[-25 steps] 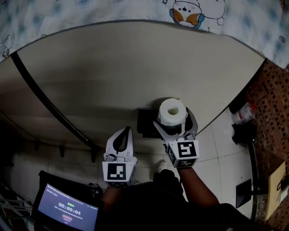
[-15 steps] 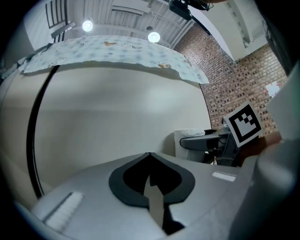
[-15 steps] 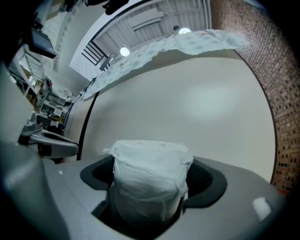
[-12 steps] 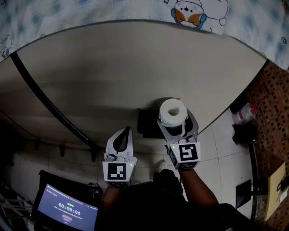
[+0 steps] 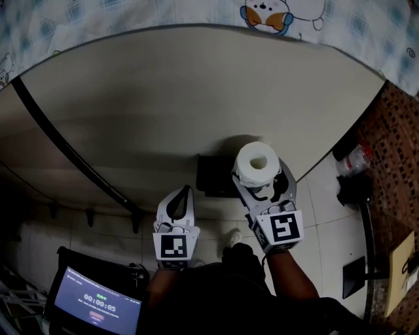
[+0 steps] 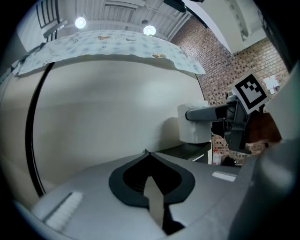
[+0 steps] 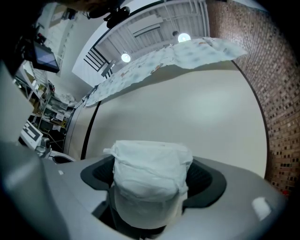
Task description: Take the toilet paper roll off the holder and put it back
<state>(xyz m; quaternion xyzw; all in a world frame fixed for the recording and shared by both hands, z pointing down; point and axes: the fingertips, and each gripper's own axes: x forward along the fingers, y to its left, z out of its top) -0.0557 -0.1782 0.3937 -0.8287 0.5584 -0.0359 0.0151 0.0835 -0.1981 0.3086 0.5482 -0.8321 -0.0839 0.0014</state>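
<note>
A white toilet paper roll point(image 5: 256, 160) stands upright with its hollow core facing up, and my right gripper point(image 5: 260, 175) is shut on its sides. The right gripper view shows the crumpled roll point(image 7: 150, 168) pressed between the grey jaws. Just left of it, the black holder point(image 5: 213, 175) is fixed to the beige wall panel. My left gripper point(image 5: 185, 191) hangs lower left of the holder, shut and empty, its tips meeting at a point point(image 6: 147, 153). From the left gripper view the roll point(image 6: 193, 130) is off to the right, with the holder point(image 6: 187, 151) under it.
A black bar point(image 5: 65, 150) slants down the beige panel at the left. A patterned cloth point(image 5: 196, 13) hangs over the panel's top. A tablet with a timer point(image 5: 98, 304) sits at lower left. A plastic bottle point(image 5: 353, 160) and a brick wall point(image 5: 393, 163) are on the right.
The right gripper's jaws closed in on the roll. Gripper and roll then shifted a little right and nearer the head camera, away from the holder. The left gripper stayed put.
</note>
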